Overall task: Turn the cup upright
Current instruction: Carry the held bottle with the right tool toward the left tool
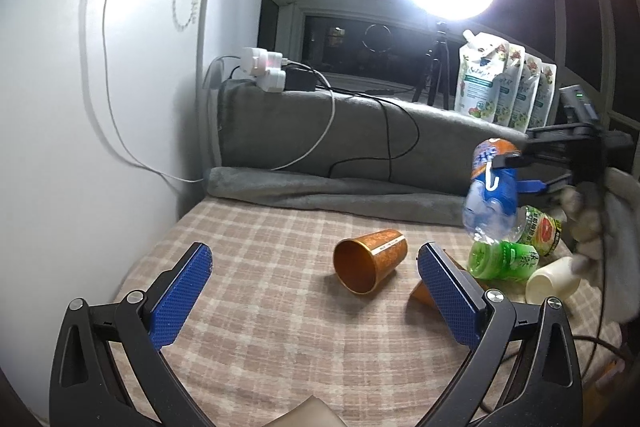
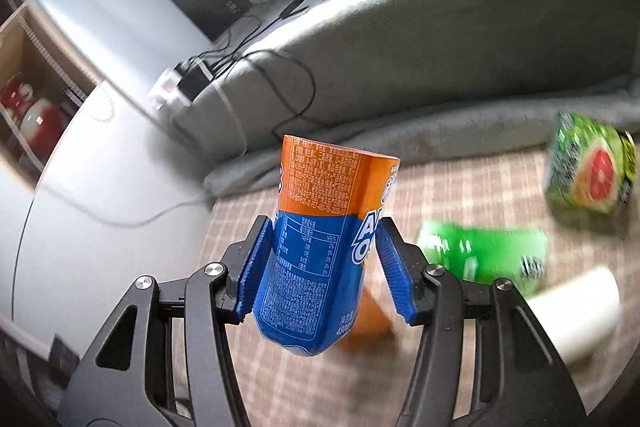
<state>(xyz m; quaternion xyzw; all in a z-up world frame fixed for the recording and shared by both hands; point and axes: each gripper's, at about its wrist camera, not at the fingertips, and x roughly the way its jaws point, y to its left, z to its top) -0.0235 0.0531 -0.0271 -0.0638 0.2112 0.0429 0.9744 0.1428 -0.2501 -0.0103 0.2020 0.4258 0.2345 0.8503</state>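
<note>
The right gripper clamps its blue pads on an orange-and-blue cup cut from a bottle, holding it in the air above the checked cloth, open rim away from the camera. The left gripper hangs spread wide over the cloth, gripping nothing. Ahead of it, between its fingers, an orange patterned cup lies on its side, and green bottle cups and a white cup lie tipped to the right

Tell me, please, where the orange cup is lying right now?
In the left wrist view, the orange cup lies on its side on the checked cloth, ahead between the open left claw's fingers.
</note>
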